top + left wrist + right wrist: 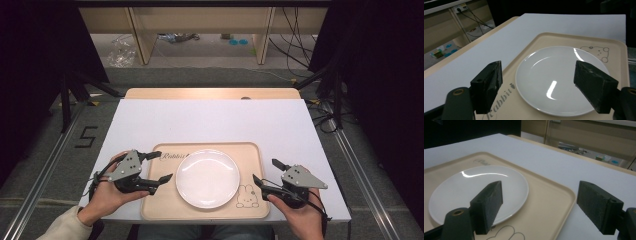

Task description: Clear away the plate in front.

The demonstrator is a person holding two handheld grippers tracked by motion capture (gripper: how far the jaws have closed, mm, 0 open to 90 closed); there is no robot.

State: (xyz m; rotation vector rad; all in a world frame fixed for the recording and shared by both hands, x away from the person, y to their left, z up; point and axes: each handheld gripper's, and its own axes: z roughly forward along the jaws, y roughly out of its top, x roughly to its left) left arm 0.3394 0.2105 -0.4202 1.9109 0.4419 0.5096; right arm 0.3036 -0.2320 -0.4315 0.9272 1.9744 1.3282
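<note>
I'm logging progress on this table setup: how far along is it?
Done: the white plate lies flat on the beige tray, empty. In hand: nothing; the left gripper and the right gripper hang open at the tray's two sides, jaws pointing toward the plate, touching nothing. Left: hard to tell, since nothing else lies on the white tabletop.

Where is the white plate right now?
In the high view, the white plate lies on the beige tray, slightly right of centre, between the two grippers.
</note>
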